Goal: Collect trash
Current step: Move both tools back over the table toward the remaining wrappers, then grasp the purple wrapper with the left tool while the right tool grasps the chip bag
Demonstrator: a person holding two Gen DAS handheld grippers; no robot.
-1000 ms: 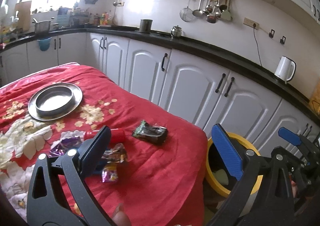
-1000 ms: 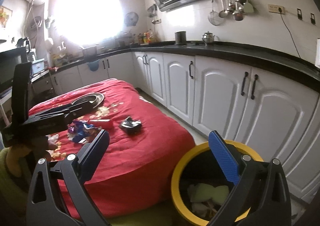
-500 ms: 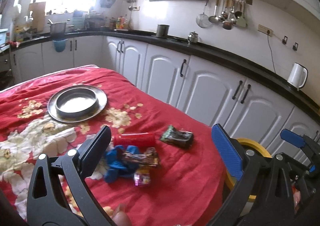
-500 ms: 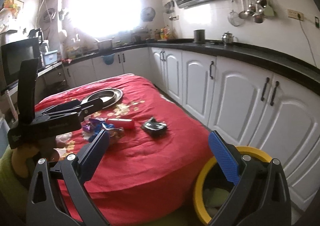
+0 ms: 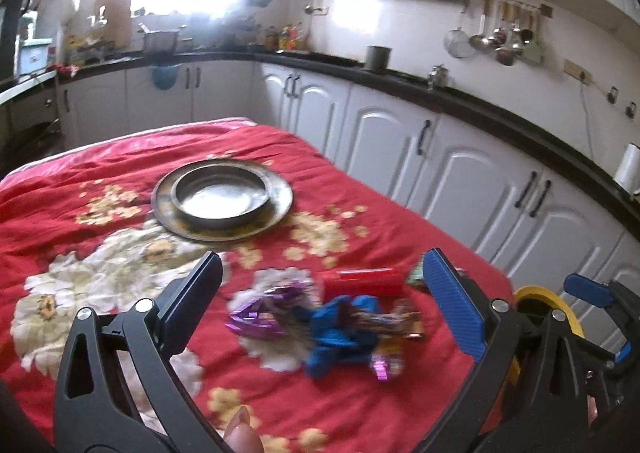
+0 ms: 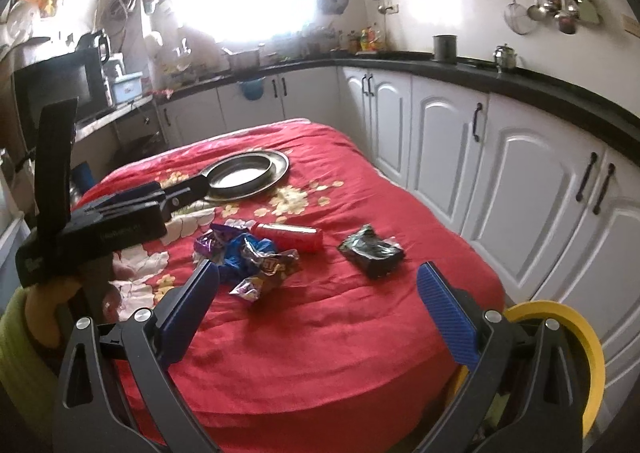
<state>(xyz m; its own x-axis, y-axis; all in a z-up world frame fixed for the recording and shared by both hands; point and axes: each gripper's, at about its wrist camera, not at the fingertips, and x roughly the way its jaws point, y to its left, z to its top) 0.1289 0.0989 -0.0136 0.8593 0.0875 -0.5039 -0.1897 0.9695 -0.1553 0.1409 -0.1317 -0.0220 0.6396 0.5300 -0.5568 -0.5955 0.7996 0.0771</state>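
Observation:
A pile of crumpled wrappers lies on the red floral cloth: a purple one, a blue one and a brown one. A red tube lies just behind them. My left gripper is open and hangs over this pile without touching it. In the right wrist view the same pile and red tube lie ahead, with a dark wrapper apart to their right. My right gripper is open and empty, short of the table's near edge. The yellow-rimmed bin stands on the floor at the right.
A metal plate with a bowl on it sits further back on the cloth. White cabinets under a black counter run along the right, close to the table. In the right wrist view the left gripper reaches in from the left, held by a hand.
Both views have swung left, toward the table; the bin has slid to the right edge. My left gripper has come over the wrapper pile. Both stay open.

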